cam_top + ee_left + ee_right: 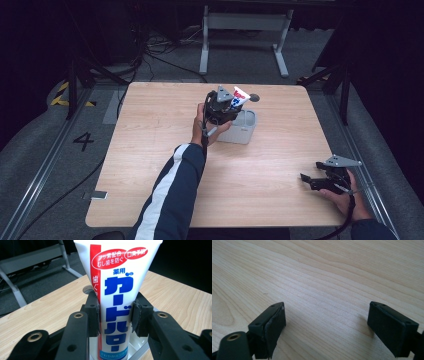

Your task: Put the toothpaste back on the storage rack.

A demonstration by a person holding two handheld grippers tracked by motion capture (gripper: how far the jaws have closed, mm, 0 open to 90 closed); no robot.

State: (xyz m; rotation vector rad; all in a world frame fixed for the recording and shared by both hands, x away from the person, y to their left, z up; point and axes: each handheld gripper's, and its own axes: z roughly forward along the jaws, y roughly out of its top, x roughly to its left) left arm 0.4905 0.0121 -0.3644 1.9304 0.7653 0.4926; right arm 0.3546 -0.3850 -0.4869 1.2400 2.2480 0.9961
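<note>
**White toothpaste tube clamped over the grey holder**

White, with blue lettering and a red stripe, the toothpaste tube [117, 302] is sitting between the pads of my left hand-held gripper [115, 315], and both pads are pressing on its sides. I am holding it nearly upright, its wide crimped end pointing up and its narrow end pointing down into the pale grey holder [242, 131]. In the left gripper view the rim of that holder is showing just under the tube; whether the tube is touching its bottom I cannot tell. From the high view, my left hand-held gripper [226, 107] is hovering over the near-left edge of the holder, which is standing on the far middle of the light wooden desk [150, 150]. A dark round-headed object [254, 97] is sticking out just beyond the tube's top.

My right hand-held gripper [314, 181] is resting low at the near right corner of the desk, well apart from the holder. In the right gripper view its jaws are standing wide apart, with bare wood grain between the pads [274, 322].

My left sleeve [172, 195], dark blue with a white stripe, is reaching in from the near edge.
</note>
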